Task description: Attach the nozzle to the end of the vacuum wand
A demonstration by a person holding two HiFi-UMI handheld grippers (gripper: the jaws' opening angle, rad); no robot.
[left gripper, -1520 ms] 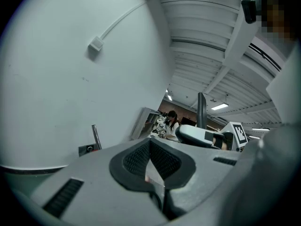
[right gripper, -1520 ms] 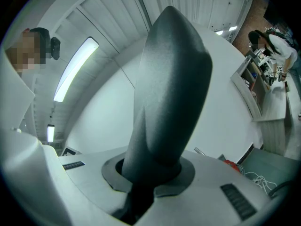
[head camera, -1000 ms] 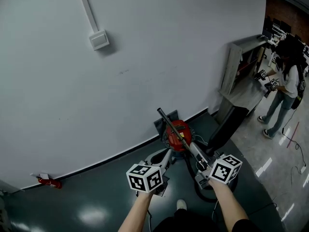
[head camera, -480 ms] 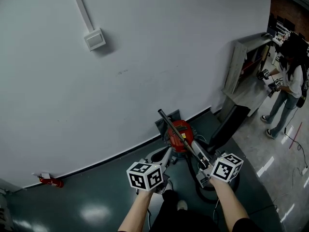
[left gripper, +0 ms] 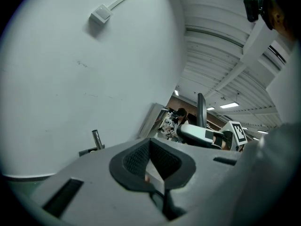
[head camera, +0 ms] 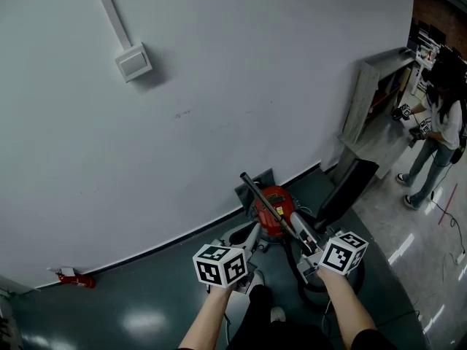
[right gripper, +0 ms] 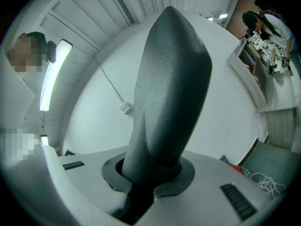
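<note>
My right gripper (head camera: pixel 295 229) is shut on a long dark grey tapered nozzle (head camera: pixel 263 199), which points up-left over the red vacuum canister (head camera: pixel 276 204). In the right gripper view the nozzle (right gripper: pixel 167 93) fills the space between the jaws and rises from them. My left gripper (head camera: pixel 255 234) hangs just left of it, shut with nothing in it. From the left gripper view I see the shut pads (left gripper: pixel 153 166), a chrome tube end (left gripper: pixel 97 138) that may be the wand standing near the wall, and the right gripper (left gripper: pixel 207 136) with the nozzle (left gripper: pixel 201 109).
A black hose (head camera: pixel 305 286) loops on the floor by the canister. The white wall (head camera: pixel 219 86) with a cable box (head camera: pixel 133 62) is close ahead. A grey cabinet (head camera: pixel 365 97), a leaning black panel (head camera: pixel 346 188) and another person (head camera: pixel 440 126) are at the right. A small red item (head camera: pixel 73 277) lies at the left.
Both grippers have moved forward together toward the vacuum, with the nozzle still held. The person's dark leg has stepped into the bottom of the head view.
</note>
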